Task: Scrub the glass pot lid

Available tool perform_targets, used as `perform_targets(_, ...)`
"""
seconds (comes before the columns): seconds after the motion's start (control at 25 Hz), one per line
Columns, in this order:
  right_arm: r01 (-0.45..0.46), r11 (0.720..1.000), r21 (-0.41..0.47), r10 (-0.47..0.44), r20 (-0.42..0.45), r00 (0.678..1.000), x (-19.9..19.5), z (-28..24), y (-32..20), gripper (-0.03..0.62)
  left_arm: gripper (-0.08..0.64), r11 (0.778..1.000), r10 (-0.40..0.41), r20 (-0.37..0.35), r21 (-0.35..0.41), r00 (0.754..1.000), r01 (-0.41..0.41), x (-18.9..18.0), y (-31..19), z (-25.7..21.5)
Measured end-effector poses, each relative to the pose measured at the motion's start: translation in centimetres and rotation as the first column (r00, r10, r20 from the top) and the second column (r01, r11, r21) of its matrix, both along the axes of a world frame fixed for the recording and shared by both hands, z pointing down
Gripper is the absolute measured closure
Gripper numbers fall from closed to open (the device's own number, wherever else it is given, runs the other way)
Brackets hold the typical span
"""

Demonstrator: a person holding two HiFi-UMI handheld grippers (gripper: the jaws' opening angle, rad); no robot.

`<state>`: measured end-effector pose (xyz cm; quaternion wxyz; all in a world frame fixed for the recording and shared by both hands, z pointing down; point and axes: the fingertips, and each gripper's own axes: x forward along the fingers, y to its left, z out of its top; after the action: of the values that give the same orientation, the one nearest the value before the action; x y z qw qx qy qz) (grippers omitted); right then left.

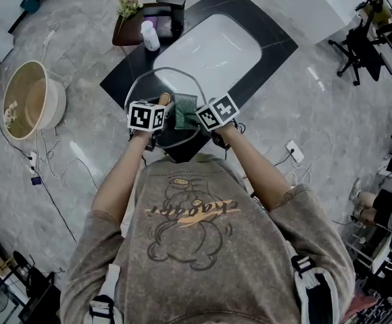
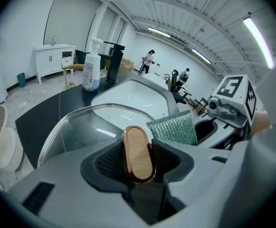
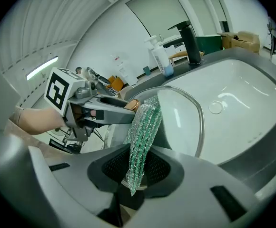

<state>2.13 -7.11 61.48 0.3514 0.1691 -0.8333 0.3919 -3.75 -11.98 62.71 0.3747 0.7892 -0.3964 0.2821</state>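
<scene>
Glass pot lid (image 2: 83, 132) held over the dark counter (image 1: 253, 22)
We clench left gripper (image 2: 138, 159) fingers on its wooden oval knob (image 2: 139, 151); right gripper (image 3: 137, 167) fingers grasp a green mesh scrubbing pad (image 3: 145, 127) just right of the knob, glass lying beyond.

1. One glass pot lid (image 2: 76, 127) up, and one green scouring pad (image 3: 142, 141).
2. Two grippers in play: left gripper (image 2: 138, 151), right gripper (image 3: 137, 164).
3. One sink (image 2: 133, 96), one faucet (image 2: 114, 61), one soap bottle (image 2: 91, 70).
4. Two people (image 2: 149, 61) (image 2: 185, 74) way back.
</scene>
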Motion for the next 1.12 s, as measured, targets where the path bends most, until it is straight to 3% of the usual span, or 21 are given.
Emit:
perform_targets(0.32, 0.033, 0.996, -0.086, -0.03, 0.039, 0.999, 0.1, 0.1, 3.5, 0.505, 0.368, 1.0, 0.016, -0.02, -0.016, 1.0, -0.017, 0.1, -0.1, 0.0)
perform_targets(0.56, 0.12, 0.984, -0.131, -0.116, 0.039, 0.993, -0.9, 0.9, 6.6, 0.505, 0.367, 1.0, 0.018, -0.027, -0.024, 0.999, -0.019, 0.2, 0.0, 0.1)
perform_targets(0.72, 0.136, 0.982, -0.131, -0.129, 0.058, 0.99, -2.8, 1.0, 7.0, 0.505, 0.367, 0.999, 0.017, -0.043, -0.032, 0.999, -0.018, 0.4, 0.1, 0.2)
perform_targets(0.84, 0.156, 0.981, -0.118, -0.15, 0.058, 0.987, -4.3, 1.1, 7.1, 0.505, 0.367, 1.0, 0.027, -0.016, -0.006, 0.999, -0.027, 0.2, -0.3, -0.6)
perform_targets(1.12, 0.192, 0.979, -0.067, -0.192, 0.006, 0.981, -5.1, 2.0, 7.0, 0.505, 0.367, 1.0, 0.022, -0.011, -0.01, 1.0, -0.022, 0.1, -0.2, -0.1)
